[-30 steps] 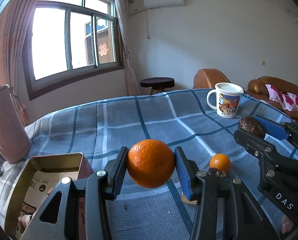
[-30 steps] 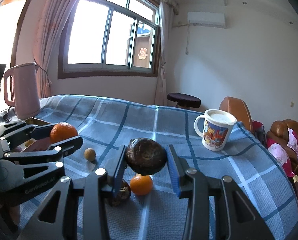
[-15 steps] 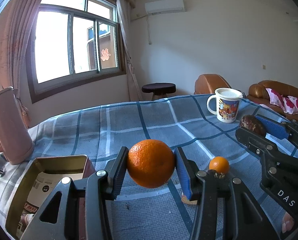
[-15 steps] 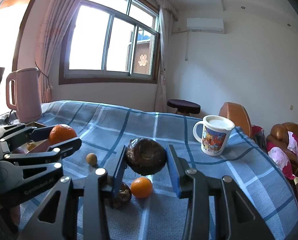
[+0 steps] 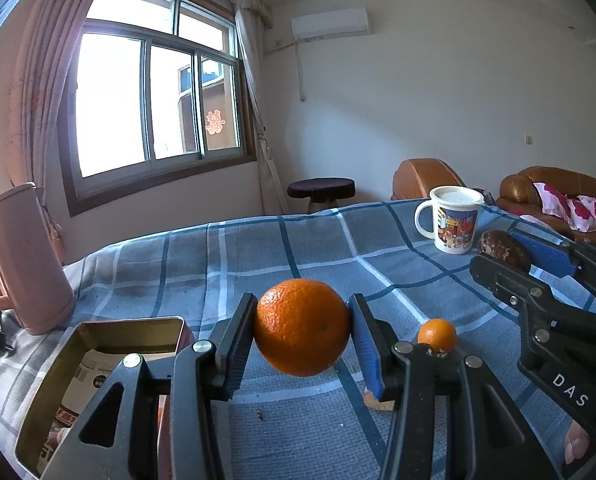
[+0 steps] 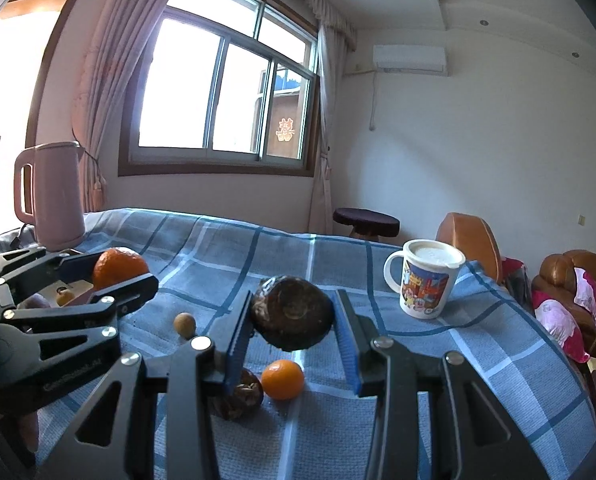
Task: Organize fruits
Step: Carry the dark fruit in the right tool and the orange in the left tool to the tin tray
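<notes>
My left gripper [image 5: 302,332] is shut on a large orange [image 5: 302,327] and holds it above the blue checked cloth, just right of an open gold tin box [image 5: 98,364]. My right gripper [image 6: 294,320] is shut on a dark brown round fruit [image 6: 292,313], also held in the air. The left gripper and its orange [image 6: 119,267] show at the left of the right wrist view. On the cloth lie a small orange [image 6: 283,379], a second dark fruit [image 6: 240,398] and a small tan fruit [image 6: 184,325]. The small orange also shows in the left wrist view [image 5: 437,335].
A pink kettle [image 5: 20,260] stands at the table's back left. A white cartoon mug [image 6: 426,282] stands at the back right. Beyond the table are a dark stool [image 5: 321,192] and brown armchairs [image 5: 554,196]. The tin box holds paper and small items.
Both grippers have risen and tilted up a little, each keeping its fruit. The fruits on the cloth have not moved.
</notes>
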`<action>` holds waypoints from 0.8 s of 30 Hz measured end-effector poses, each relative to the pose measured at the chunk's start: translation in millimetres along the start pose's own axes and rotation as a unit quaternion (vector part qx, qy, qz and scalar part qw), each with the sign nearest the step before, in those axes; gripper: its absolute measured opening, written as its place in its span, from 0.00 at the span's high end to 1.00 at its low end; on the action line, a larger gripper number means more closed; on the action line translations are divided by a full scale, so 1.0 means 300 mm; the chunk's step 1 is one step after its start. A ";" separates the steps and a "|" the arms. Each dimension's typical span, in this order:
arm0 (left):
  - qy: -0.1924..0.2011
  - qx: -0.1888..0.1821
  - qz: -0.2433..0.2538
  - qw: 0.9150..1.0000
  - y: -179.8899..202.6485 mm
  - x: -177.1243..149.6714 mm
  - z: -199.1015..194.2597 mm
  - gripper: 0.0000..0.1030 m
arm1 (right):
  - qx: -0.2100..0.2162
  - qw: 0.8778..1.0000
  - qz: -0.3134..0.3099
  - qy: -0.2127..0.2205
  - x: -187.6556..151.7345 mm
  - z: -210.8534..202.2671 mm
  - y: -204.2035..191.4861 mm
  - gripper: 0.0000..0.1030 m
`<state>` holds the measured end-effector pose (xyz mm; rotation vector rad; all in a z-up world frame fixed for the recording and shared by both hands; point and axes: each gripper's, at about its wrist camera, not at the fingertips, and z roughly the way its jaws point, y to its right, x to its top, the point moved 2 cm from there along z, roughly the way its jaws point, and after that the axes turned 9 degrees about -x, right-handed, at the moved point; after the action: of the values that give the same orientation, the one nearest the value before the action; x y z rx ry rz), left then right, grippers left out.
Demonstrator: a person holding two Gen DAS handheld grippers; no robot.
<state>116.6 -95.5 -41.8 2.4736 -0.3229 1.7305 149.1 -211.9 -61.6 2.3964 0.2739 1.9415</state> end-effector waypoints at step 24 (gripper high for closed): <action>0.016 0.011 0.009 1.000 -0.004 -0.007 -0.047 0.53 | -0.006 1.000 -0.021 0.018 0.003 -0.025 -0.032 0.59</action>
<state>103.3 -91.1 -38.8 2.4629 -0.3250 1.7878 141.0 -202.7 -60.5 2.3303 0.3094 1.9656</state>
